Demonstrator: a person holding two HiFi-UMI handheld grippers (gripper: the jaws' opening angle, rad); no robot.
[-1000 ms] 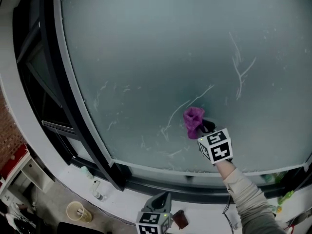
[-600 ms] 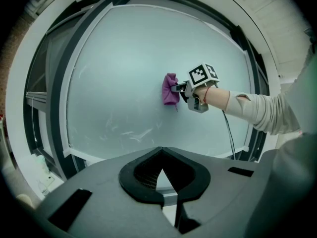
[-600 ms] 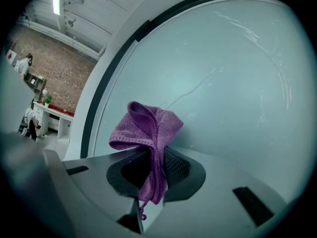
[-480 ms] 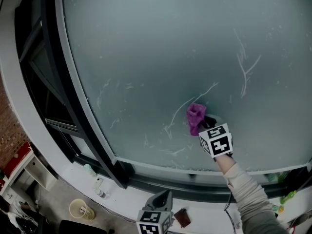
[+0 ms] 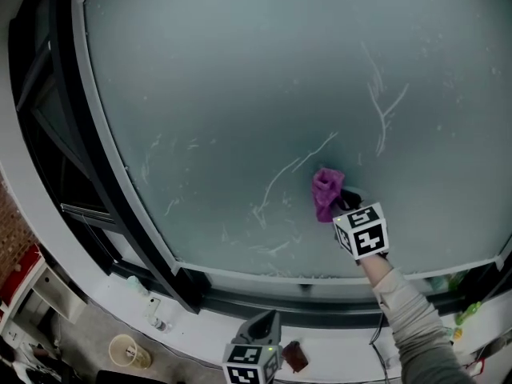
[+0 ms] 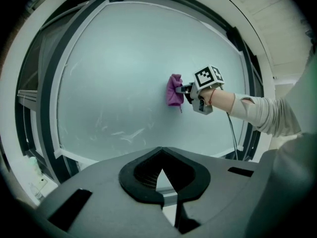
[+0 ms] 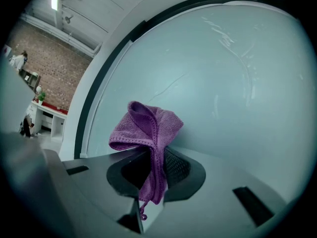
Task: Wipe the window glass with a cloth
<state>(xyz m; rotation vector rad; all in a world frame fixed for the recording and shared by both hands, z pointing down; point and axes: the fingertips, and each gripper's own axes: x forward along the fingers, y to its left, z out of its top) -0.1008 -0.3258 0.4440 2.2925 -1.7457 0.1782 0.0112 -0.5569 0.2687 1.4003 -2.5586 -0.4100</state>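
Closest to you, your left claw hangs low below the window, its jaws drawn together at the tips with nothing between them. In the left gripper view it points up at the pane from well below. Down past it on the floor stands a small cup.

Up and to the right, your sleeve reaches out to the right claw, whose marker cube shows black-and-white squares. That claw is clamped tight on the purple cloth. The fabric is folded over the jaw tips in a hood, and a narrow tail with a loose thread dangles down between them.

From the head view the purple cloth sits bunched against the window glass in its lower right part. Its long axis runs up and down the pane. The left gripper view agrees: the cloth stands upright and flat to the glass, just left of the claw holding it.

White streaks cross the pane just left of the cloth, and more run above it. A dark frame and a pale sill border the glass. Far off to the left in the right gripper view there is a brick wall.
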